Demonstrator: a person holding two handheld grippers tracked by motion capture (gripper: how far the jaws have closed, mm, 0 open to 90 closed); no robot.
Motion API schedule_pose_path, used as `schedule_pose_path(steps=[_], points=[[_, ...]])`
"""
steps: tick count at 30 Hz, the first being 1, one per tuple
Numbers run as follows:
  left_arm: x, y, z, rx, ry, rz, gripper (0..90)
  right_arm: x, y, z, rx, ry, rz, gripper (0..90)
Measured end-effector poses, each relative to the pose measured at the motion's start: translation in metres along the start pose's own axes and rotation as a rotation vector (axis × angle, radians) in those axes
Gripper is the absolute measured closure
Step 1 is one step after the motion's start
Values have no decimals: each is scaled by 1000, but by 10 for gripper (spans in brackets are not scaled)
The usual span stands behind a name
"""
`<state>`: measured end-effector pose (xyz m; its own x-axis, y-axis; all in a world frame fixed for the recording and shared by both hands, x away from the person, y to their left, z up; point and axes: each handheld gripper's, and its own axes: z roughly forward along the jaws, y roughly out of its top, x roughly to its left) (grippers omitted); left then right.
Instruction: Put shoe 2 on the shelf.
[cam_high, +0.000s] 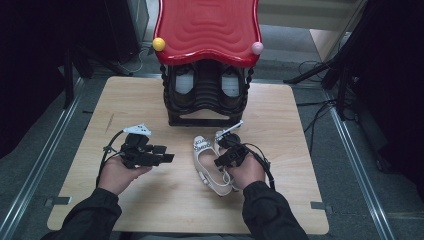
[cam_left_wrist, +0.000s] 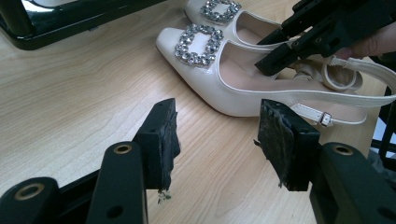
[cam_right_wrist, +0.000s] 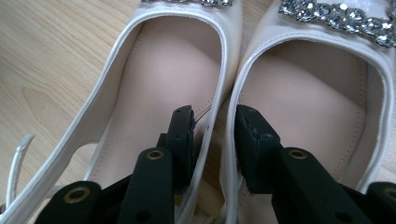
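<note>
Shoes, a cream pair with rhinestone buckles, lie side by side on the light wooden tabletop (cam_high: 150, 210), just in front of a black rack under a wavy red top (cam_high: 207, 27); toes point toward the rack, heels and slingback straps toward the person. Left shoe (cam_right_wrist: 154, 70) and right shoe (cam_right_wrist: 317, 102) touch along their inner walls; the right tongs (cam_right_wrist: 214, 135) come down over that seam, one jaw inside each shoe, so that the two adjoining side walls stand between the jaws. The jaws are partly closed around these walls; whether the pads already press on the leather cannot be told, as a narrow gap shows on either side. In the high view the right tongs (cam_high: 226, 150) sit over the heel half of the pair, the right hand (cam_high: 247, 172) behind them, its cable looping beside the wrist. The left tongs (cam_left_wrist: 215, 140) are spread and hold nothing; bare wood shows between the frayed pads; they hover low over the tabletop, near the shoes' left flank and apart from it, aimed across at the buckles (cam_left_wrist: 198, 44). The left hand (cam_high: 117, 172) rests to the left of the pair. Another pair of pale shoes (cam_high: 182, 82) stands inside the rack; a yellow ball (cam_high: 159, 44) and a pink ball (cam_high: 257, 48) cap the front corners of the red top.
</note>
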<state>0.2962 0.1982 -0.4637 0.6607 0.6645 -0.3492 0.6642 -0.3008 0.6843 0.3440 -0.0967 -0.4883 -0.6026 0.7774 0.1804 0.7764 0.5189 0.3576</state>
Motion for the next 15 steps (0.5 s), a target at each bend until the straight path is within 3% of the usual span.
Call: schedule_pose_path(steps=[3,7,15], points=[[0,0,-1,-3,5,1,472,0,2,1,18,-3,6,725],[2,-1,-3,-8,9,-4,469,1,4,2,26,-19,-20,785],[6,-2,-7,-22,19,-13,466,-5,6,0,27,7,27,858]])
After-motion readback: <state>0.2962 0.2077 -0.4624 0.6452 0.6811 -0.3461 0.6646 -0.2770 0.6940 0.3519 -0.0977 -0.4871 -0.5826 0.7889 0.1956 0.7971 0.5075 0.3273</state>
